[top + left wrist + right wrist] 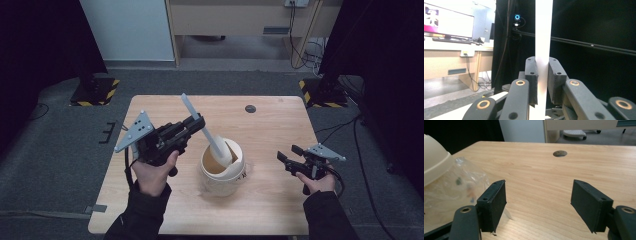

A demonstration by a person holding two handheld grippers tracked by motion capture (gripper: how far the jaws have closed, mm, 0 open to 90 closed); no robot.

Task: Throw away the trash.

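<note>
A cream bowl [239, 171] with a brown inside stands near the middle of the wooden table [275, 125]. A white paddle [219, 146] leans in it, blade down in the bowl and handle slanting up to the left. My left gripper [199, 123] is shut on the handle just left of the bowl; in the left gripper view its pads [532, 75] press both sides of the white handle [543, 37]. My right gripper [286, 157] hovers low over the table to the right of the bowl, open with nothing between its pads [494, 202]. The bowl's side [434, 160] shows at the left of the right gripper view.
Crumpled clear plastic wrap [461, 182] lies against the bowl's right side. A round cable hole [250, 108] sits at the table's far side. Stands with striped bases [95, 92] flank the far corners. A desk [240, 20] stands behind.
</note>
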